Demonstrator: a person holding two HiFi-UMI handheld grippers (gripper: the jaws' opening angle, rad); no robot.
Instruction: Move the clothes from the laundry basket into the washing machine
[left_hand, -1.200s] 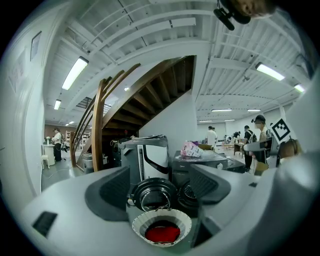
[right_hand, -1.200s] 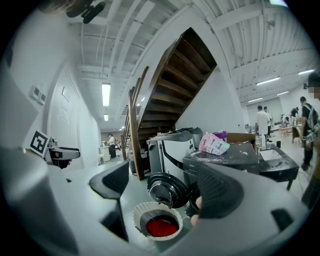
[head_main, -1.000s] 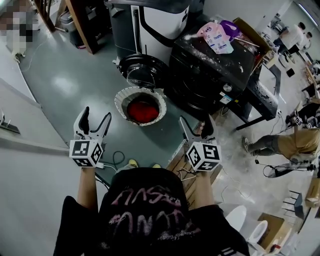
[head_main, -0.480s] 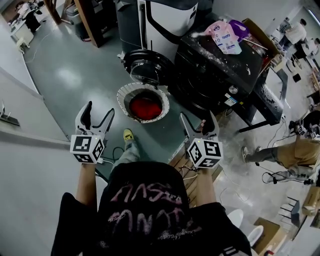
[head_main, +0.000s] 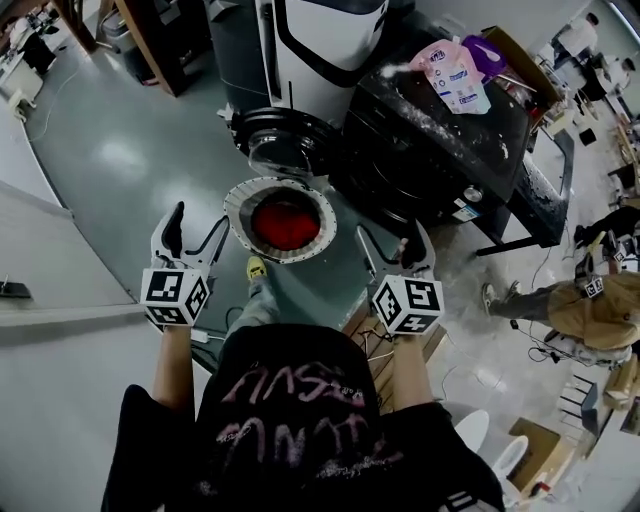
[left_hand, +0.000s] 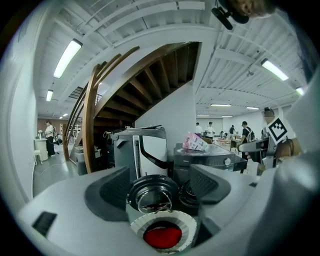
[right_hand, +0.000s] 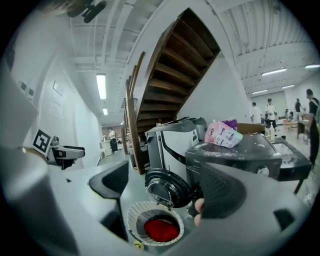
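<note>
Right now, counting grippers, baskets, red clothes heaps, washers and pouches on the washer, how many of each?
Grippers: 2, left gripper and right gripper
Basket: 1
Red clothes heap: 1
Washer: 1
Pouches: 2, pink pouch and purple pouch
Total: 7

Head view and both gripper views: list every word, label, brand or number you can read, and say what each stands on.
Nothing reads clearly.
Black shirt: pink stylised lettering, upside down, illegible.
Detergent pouch: print too small.
Washing machine: front sticker and panel mark blurred.
Marker cubes: square patterns only, no letters.
</note>
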